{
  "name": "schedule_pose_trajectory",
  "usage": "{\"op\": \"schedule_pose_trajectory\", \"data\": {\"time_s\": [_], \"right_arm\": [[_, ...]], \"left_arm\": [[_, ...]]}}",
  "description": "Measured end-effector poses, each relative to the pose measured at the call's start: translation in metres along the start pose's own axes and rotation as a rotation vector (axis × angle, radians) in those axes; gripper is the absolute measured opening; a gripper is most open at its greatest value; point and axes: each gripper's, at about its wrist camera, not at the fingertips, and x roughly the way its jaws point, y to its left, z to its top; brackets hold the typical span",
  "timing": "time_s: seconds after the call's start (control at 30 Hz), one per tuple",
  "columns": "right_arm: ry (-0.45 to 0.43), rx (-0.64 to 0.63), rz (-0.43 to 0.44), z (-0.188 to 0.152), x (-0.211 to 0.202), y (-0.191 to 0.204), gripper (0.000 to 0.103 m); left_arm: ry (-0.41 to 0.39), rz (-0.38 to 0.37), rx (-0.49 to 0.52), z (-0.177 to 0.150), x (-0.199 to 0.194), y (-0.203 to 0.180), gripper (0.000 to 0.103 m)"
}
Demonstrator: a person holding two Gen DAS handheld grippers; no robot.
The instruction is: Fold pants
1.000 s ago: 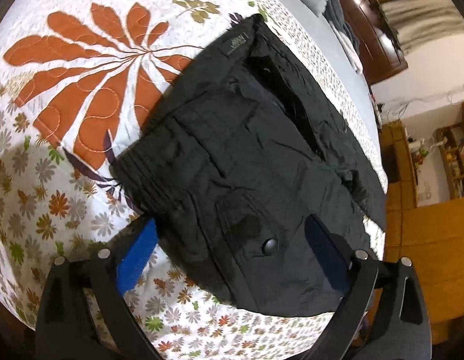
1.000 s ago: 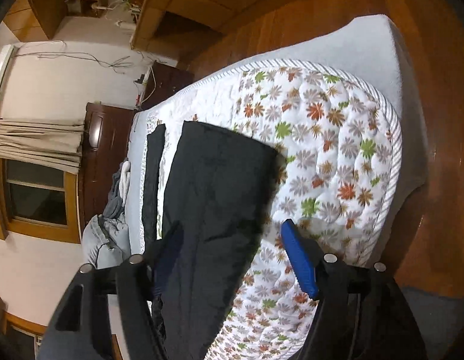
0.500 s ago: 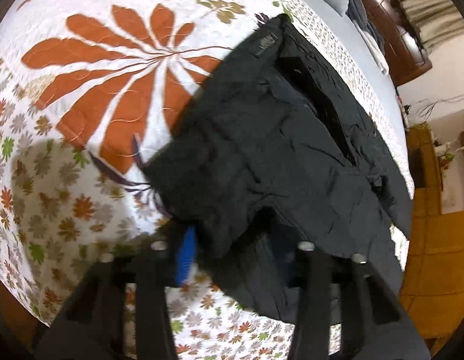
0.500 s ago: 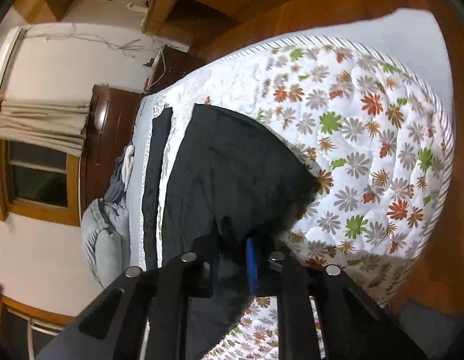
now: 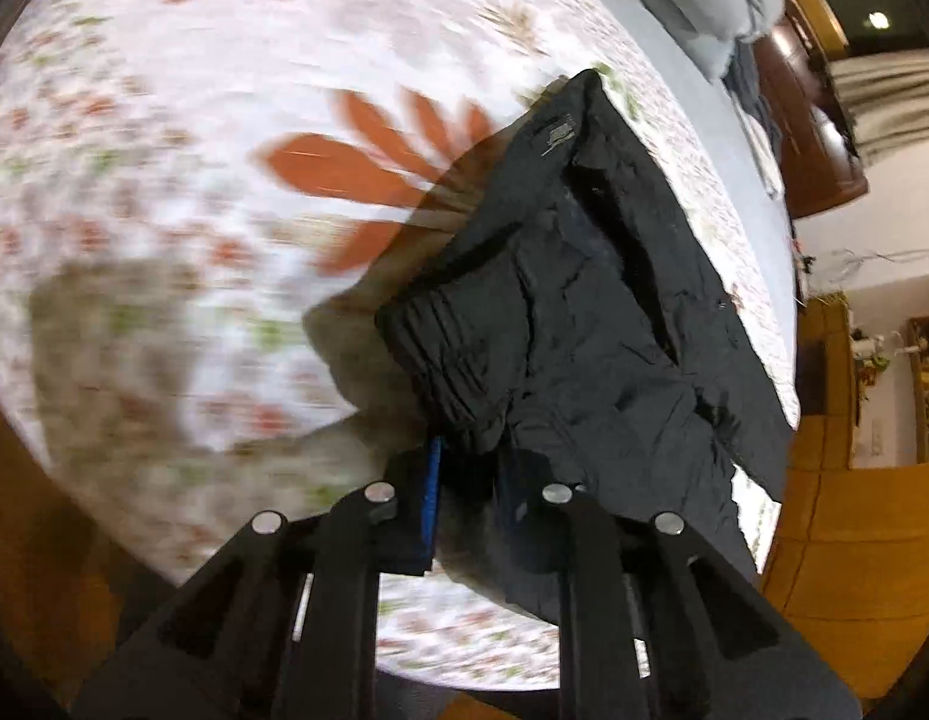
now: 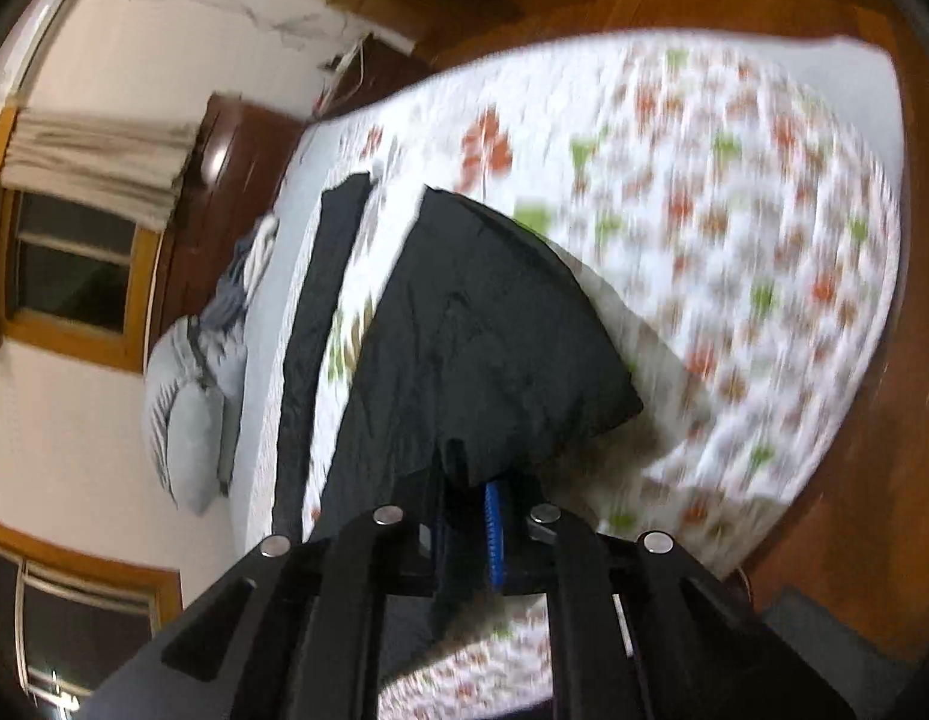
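On the bed, spread over the floral quilt (image 5: 164, 192), lie the black pants (image 5: 596, 312). Left view first: my left claw (image 5: 467, 480) is closed down on the elasticated waistband corner, the cloth bunched between the blue-padded fingers (image 5: 431, 489) and raised clear of the quilt; a shadow sits under the lifted edge. Background is smeared, so the claw looks to be in motion. The rest of the garment trails away to the far right, wrinkled, a small label showing near the far corner.

Right view: my right claw (image 6: 464, 504) is likewise pinched nearly shut on a fold of the same pants (image 6: 464, 336), near the leg end as far as I can tell. The fabric tents up from the grip.

Judgement: this is the lift-and-carry stage of a fold, both ends gripped. Next move calls for bringing the two held edges across together at even height, laying them onto the flat part, then letting go only once the layers line up.

Around: a dark strip of cloth (image 6: 320, 324) lies beside the pants, apart from them; grey bedding (image 6: 188, 396) heaped at the far end; wooden floor (image 6: 854, 480) past the mattress edge. The strip could catch if the fold lands wide.
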Motion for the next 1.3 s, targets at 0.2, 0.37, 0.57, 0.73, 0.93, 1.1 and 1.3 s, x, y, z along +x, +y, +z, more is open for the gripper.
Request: {"op": "schedule_pose_trajectory", "data": {"time_s": [0.2,0.37,0.57,0.73,0.93,1.1,1.3], "right_arm": [[0.061,-0.037,-0.012,-0.039,0.017,-0.005,0.01],[0.086,-0.046,-0.073,-0.038,0.027,-0.011,0.022],[0.019,-0.092,-0.127,-0.028,-0.025,-0.005,0.049],[-0.002,-0.287,-0.18,-0.03,-0.055,0.035,0.052],[0.119,-0.405,-0.21,-0.041,0.013,0.089,0.056],[0.202,-0.396,-0.217,-0.026,0.077,0.131,0.067],[0.317,-0.398,-0.171,0.022,0.164,0.193,0.08]], "left_arm": [[-0.027,0.03,-0.067,-0.001,-0.018,0.055,0.014],[-0.028,0.069,-0.042,-0.001,-0.005,0.055,0.023],[-0.066,0.079,0.009,-0.012,-0.031,0.055,0.07],[-0.163,0.095,0.098,0.009,-0.083,0.041,0.084],[-0.203,0.024,0.191,0.08,-0.085,-0.01,0.091],[-0.091,-0.029,0.216,0.157,-0.029,-0.055,0.093],[0.035,0.005,0.234,0.232,0.05,-0.077,0.093]]}}
